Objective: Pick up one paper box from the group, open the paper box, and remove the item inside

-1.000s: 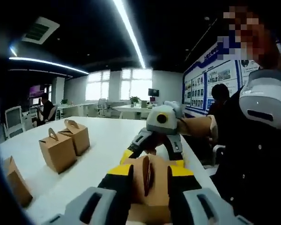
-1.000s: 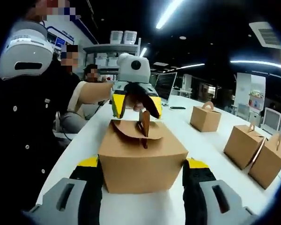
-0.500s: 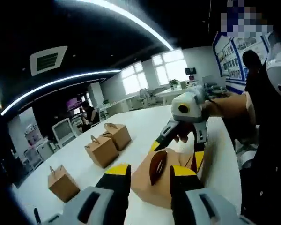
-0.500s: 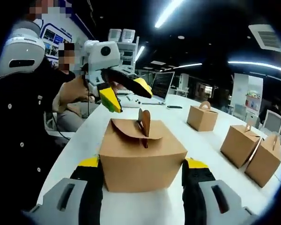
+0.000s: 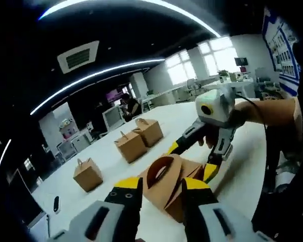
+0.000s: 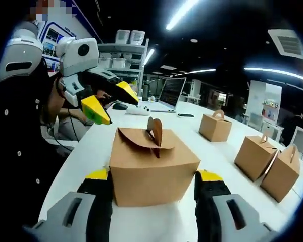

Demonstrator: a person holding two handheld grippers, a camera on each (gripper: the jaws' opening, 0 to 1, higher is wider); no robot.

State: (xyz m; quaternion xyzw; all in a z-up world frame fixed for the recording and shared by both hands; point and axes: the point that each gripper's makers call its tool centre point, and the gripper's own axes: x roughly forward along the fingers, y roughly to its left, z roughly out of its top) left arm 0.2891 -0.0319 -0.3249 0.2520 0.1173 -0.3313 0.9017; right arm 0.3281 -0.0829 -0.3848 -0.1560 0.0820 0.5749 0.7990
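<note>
A brown paper box (image 6: 154, 169) rests on the white table (image 6: 86, 151), its top flaps folded and a handle tab (image 6: 154, 132) standing up. My right gripper (image 6: 152, 177) is shut on the box, one yellow pad against each side wall. In the left gripper view the same box (image 5: 189, 174) lies just beyond my left gripper (image 5: 161, 186), with the right gripper (image 5: 191, 161) clamping it from the far side. My left gripper (image 6: 123, 112) hangs open in the air, up and to the left of the box, apart from it and holding nothing.
Three more paper boxes (image 6: 215, 126) (image 6: 252, 156) (image 6: 284, 172) stand to the right on the table; in the left gripper view those boxes (image 5: 131, 146) (image 5: 150, 131) (image 5: 88, 174) are on the left. A laptop (image 6: 172, 93) sits further back. A person (image 6: 20, 126) stands close on the left.
My left gripper has drawn back from the box's handle tab, up and to the left, and now stands open away from it. The right gripper keeps the box clamped in place.
</note>
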